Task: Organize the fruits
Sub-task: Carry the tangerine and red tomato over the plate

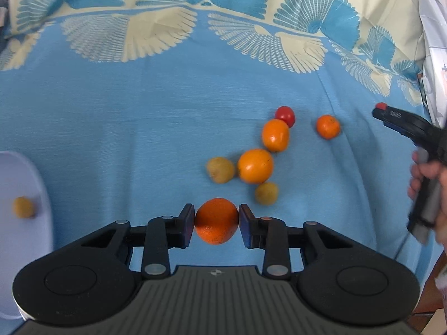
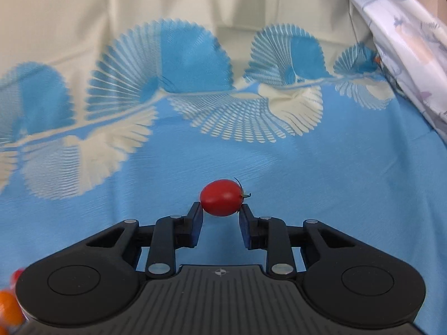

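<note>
My left gripper is shut on an orange above the blue cloth. Ahead lie two more oranges, a small mandarin, a red tomato and two yellowish fruits. A white plate at the left holds one yellowish fruit. My right gripper is shut on a red tomato at its fingertips; it also shows in the left wrist view at the right edge.
A blue cloth with cream fan patterns covers the surface. A pale patterned fabric hangs at the right. An orange and a red fruit show blurred at the right wrist view's lower left.
</note>
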The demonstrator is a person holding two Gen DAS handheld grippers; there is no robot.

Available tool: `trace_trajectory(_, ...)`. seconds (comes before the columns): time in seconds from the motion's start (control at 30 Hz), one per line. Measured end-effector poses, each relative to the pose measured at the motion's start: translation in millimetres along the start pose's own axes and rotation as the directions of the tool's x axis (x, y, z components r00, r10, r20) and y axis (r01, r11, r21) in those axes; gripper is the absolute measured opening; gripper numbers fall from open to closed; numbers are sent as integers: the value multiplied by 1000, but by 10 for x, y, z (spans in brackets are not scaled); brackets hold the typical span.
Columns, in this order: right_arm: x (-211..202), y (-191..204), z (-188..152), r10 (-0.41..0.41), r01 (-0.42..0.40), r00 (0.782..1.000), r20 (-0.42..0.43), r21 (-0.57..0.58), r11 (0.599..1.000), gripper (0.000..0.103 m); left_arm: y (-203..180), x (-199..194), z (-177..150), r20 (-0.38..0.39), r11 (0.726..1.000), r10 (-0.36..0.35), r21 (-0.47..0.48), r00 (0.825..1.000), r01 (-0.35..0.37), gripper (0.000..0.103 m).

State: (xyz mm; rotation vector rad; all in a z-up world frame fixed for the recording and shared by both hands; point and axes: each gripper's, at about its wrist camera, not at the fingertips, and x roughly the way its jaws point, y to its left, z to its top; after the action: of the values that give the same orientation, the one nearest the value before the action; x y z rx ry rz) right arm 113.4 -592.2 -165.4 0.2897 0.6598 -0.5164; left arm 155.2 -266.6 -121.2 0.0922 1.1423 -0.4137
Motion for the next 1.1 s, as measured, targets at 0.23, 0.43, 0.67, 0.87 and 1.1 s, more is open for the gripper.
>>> trace_trajectory(0.23, -1289, 474, -349, 153, -151, 987, 52, -32, 988, 30, 316, -793, -252, 34, 1000, 28, -2, 999, -28, 38)
trace_trajectory(0.43, -2427, 1104, -726, 291, -278, 951, 102, -118, 953, 30, 669, -1587, -591, 79, 998, 65, -31, 995, -62, 38)
trace_trajectory(0.67, -3442, 1879, -1275, 495, -488, 869, -18, -201, 849, 30, 1170, -2319, -1115, 121, 993, 84, -91, 989, -73, 38)
trace_trajectory(0.87, -4057, 2391, -1629, 574, -572, 814, -90, -297, 764, 30, 1609, -2713, -1571, 141, 986, 93, -149, 986, -71, 38)
trace_trajectory(1.1, -4438, 2717, -1837, 579, -570, 808, -107, -390, 723, 30, 2028, -2992, -1905, 177, 974, 94, -220, 980, -54, 38)
